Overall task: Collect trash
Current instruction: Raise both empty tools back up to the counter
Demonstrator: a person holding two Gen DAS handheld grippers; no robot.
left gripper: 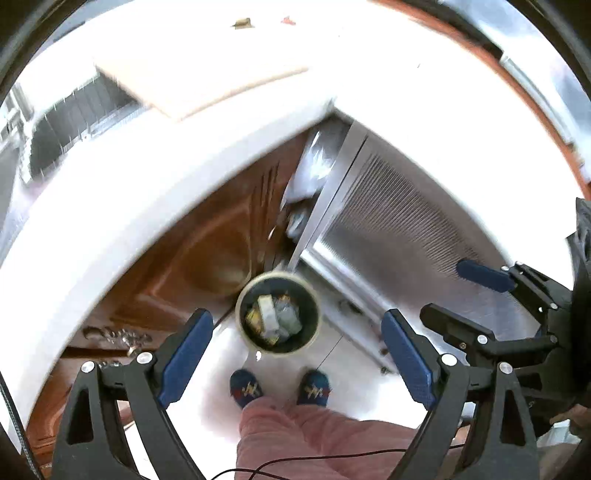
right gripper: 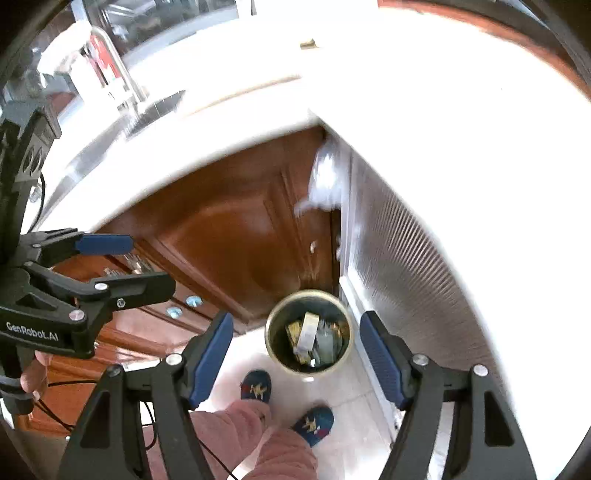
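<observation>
1. While both tools point down at the floor, the left hand-held gripper (left gripper: 295, 360) has its jaws wide apart with nothing between them.
2. The right hand-held gripper (right gripper: 297, 356) is also spread apart and empty.
3. The round bin (left gripper: 277, 313) stands on the floor beside the wooden cabinet (right gripper: 236, 236), with trash (left gripper: 273, 318) inside.
4. A small scrap (left gripper: 242, 23) lies on the white worktop (left gripper: 221, 48).

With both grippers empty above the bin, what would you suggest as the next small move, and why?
Probably swing the left gripper toward the small brown scrap on the white countertop. Both it and the right gripper stand open with nothing between the pads, the round dark waste bin on the floor already holds wrappers, and that scrap, with a red bit beside it, remains uncollected.
</observation>
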